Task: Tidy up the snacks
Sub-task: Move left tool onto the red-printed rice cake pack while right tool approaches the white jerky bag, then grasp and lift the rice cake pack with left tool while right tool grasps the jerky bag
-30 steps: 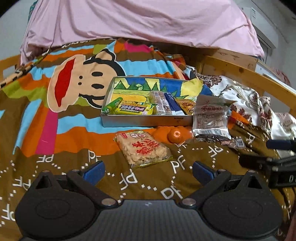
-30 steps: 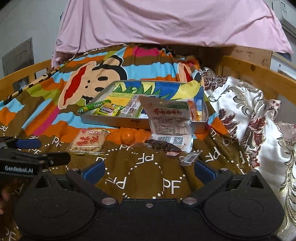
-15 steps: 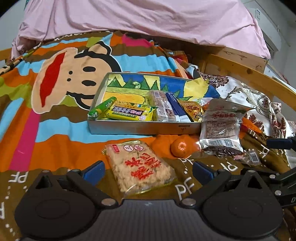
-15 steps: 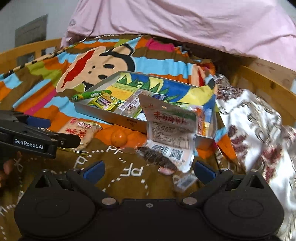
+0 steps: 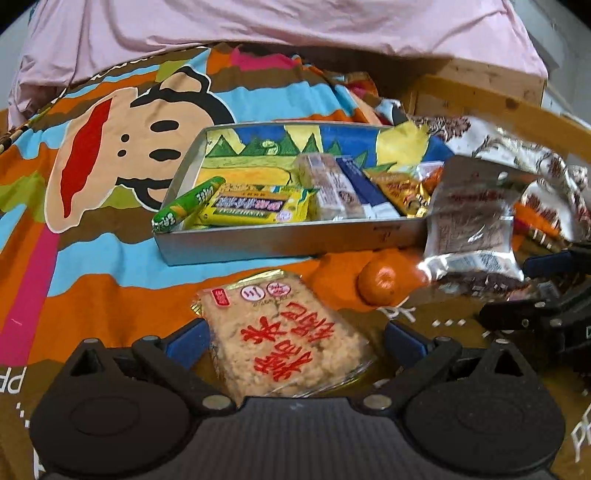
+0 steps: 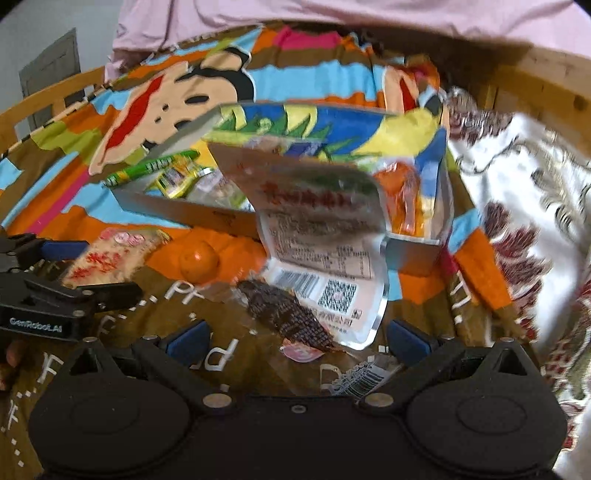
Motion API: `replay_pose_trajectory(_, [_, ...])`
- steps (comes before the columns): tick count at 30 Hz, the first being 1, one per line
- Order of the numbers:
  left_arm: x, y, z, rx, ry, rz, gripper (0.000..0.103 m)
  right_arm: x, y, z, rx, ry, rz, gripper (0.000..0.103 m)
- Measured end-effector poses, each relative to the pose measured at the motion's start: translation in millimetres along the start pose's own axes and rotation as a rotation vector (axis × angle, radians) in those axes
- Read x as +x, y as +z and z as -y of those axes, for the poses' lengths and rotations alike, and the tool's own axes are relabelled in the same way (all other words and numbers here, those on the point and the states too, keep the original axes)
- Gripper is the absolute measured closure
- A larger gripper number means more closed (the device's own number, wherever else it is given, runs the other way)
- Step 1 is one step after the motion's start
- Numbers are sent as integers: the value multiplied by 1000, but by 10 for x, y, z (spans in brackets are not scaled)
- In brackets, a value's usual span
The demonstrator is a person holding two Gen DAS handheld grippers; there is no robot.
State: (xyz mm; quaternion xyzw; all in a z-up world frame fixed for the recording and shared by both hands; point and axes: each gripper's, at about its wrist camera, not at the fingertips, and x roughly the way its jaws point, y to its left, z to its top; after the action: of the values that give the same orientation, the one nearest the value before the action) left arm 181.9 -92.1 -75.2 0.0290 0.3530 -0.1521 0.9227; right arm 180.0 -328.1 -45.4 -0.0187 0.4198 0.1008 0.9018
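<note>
A bedroom is indicated: cartoon blanket, pink bedding and wooden bed rail are seen.

— What do we have between our left gripper fingers?

— Our blue pads are spread wide, and the rice-cracker packet with red characters lies flat on the blanket between them; whether either pad touches it we cannot tell.

— And beyond it?

— A mandarin sits just right of the packet. Behind both we see the metal tray, holding a green tube propped on its left corner, a yellow bar, and more wrapped snacks. A clear pouch leans against the tray's right end.

— Our other gripper?

— The right gripper shows at the right edge, near that pouch.
</note>
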Motion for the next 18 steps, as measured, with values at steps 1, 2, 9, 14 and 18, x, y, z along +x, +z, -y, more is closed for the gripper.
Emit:
replay_pose_trajectory(1, [2, -6, -16, -10, -1, -5, 3, -4, -3, -2, 9, 7, 0, 1])
replay_pose_trajectory(2, [0, -8, -41, -26, -2, -8, 5, -17, -4, 0, 19, 23, 1, 1])
replay_pose_trajectory(9, [-84, -17, -198, -82, -4, -27, 15, -145, -42, -23, 128, 150, -22, 1])
replay_pose_trajectory(14, [-189, -34, -314, -110, 18, -55, 18, -286, -118, -240, 127, 228, -42, 1])
replay_pose_trajectory(18, [-272, -31, -412, -133, 17, -55, 17, -395, -151, -519, 3, 238, -28, 1])
